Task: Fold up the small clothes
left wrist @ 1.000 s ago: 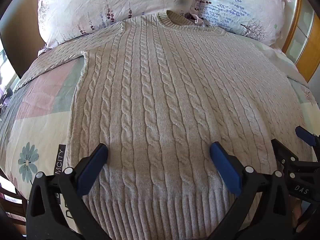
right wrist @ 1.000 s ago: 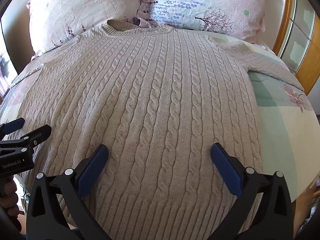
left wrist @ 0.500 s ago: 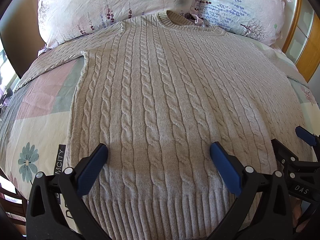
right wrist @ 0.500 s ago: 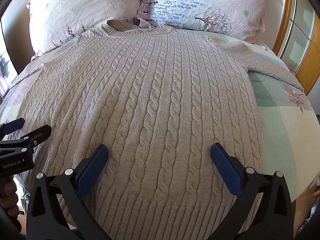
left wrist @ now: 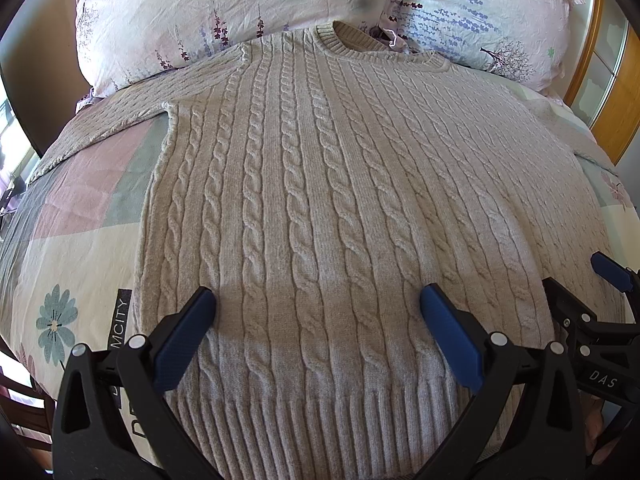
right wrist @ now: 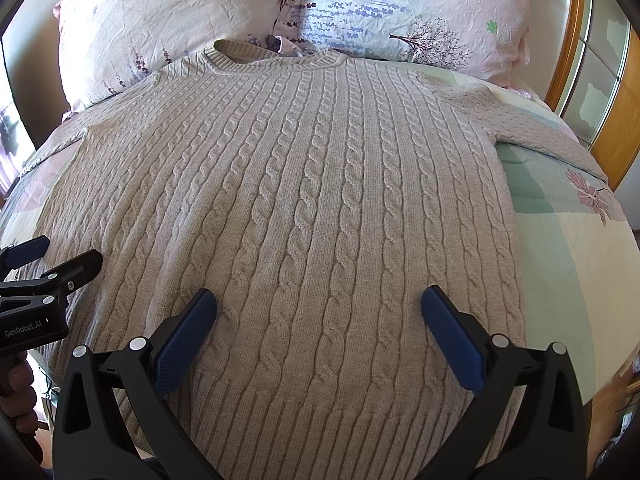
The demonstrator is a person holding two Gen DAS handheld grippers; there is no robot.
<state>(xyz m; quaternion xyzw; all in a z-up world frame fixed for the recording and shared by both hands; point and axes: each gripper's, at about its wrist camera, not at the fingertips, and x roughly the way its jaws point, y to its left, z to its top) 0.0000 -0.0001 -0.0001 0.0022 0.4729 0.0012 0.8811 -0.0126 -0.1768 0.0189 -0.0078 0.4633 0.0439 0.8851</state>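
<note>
A beige cable-knit sweater (left wrist: 320,200) lies flat on the bed, neck toward the pillows, ribbed hem nearest me, sleeves spread to both sides. It also fills the right wrist view (right wrist: 312,208). My left gripper (left wrist: 318,300) is open and empty above the hem's left half. My right gripper (right wrist: 318,300) is open and empty above the hem's right half. Each gripper shows at the edge of the other's view: the right one (left wrist: 600,300) and the left one (right wrist: 44,264).
Two floral pillows (left wrist: 224,16) (right wrist: 400,8) lie behind the sweater's neck. The patchwork bedsheet (left wrist: 76,248) (right wrist: 568,248) shows on both sides. A wooden bed frame (right wrist: 612,128) stands at the right.
</note>
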